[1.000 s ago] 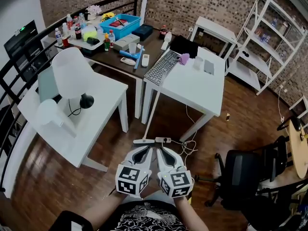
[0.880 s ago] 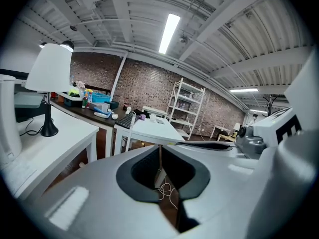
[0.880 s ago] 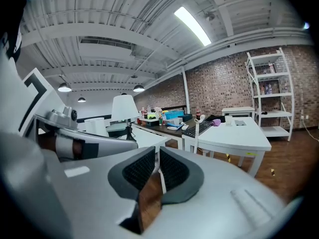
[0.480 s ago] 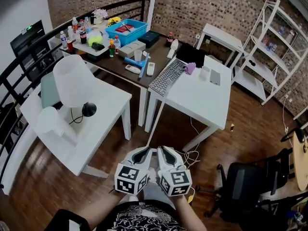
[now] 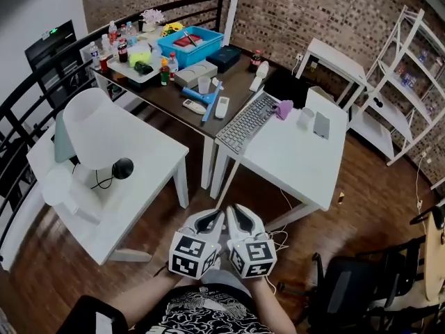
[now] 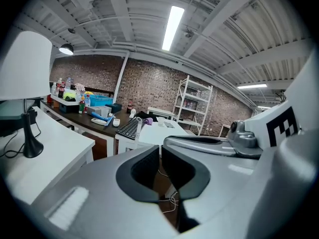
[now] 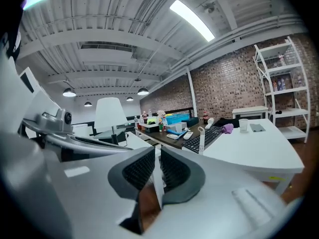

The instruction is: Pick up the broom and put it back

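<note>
Currently both tools sit side by side, low & close to the person (image 5: 201, 312), marker cubes (image 5: 191, 255) nearly touching.

L gripper (image 5: 214, 216): pads drawn together w/ only a slim slit, nothing caught btwn them; thru the slit just floor & cables (image 6: 172, 199).

R gripper (image 5: 236, 214): pads likewise pressed close, nothing gripped. A thin white strip shows thru its slit, beyond the pads; can't tell what it is.

Broom (image 7: 201, 139): not held. Its white handle, w/ a loop at the tip, stands ahead & a bit right of the R gripper's jaws, upright at the near edge of the white desk (image 5: 299, 152), just in front of the keyboard (image 5: 243, 120). Broom head can't be made out.

Ahead-left of the L gripper: white table (image 5: 149, 169) w/ a white-shaded lamp (image 5: 104, 127). Farther ahead, past both tools: dark table (image 5: 170, 92) w/ a blue bin (image 5: 189, 44) & bottles (image 5: 115, 37). Off to the R gripper's right: black office chair (image 5: 348, 291).
</note>
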The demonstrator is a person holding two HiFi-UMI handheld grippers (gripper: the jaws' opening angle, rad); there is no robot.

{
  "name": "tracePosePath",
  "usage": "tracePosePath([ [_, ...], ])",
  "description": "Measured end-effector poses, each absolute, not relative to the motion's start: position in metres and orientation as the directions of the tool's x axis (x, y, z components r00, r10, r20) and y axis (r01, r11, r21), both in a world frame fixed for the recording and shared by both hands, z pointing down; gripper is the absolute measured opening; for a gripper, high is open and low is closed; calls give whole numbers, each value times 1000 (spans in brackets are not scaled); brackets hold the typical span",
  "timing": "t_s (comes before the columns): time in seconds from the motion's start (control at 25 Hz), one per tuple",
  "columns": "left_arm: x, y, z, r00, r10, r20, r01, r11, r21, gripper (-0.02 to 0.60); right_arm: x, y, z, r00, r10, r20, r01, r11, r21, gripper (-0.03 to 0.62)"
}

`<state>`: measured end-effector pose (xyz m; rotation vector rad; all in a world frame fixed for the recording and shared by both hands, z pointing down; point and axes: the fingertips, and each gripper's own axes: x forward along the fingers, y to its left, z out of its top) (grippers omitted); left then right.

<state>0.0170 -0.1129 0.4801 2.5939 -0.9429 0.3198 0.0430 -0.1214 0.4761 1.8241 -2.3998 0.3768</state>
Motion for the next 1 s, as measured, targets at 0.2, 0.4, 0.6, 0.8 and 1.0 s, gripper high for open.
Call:
tracePosePath([
  [0.2, 45, -143, 486, 740, -576, 347, -666, -701, 257, 5, 71, -154, 482, -289, -928, 235, -954, 258, -153, 15],
  [0.4, 72, -179, 487, 728, -590, 349, -679, -689, 252, 5, 102, -192, 490, -294, -927, 235, -952, 263, -153, 23],
  [0.6, 93, -204, 482, 717, -610, 336, -692, -680, 242, 5, 128, -227, 499, -298, -925, 235, -952, 269, -148, 31],
  [0.8, 108, -228, 486, 703, -620, 347, -705, -669, 234, 5, 147, -263, 517, -310, -917, 252, -948, 278, -156, 55],
  [1.0, 110, -255, 490, 680, -638, 362, -728, -645, 232, 5, 159, -301, 534, -311, -911, 270, -948, 277, -158, 86],
])
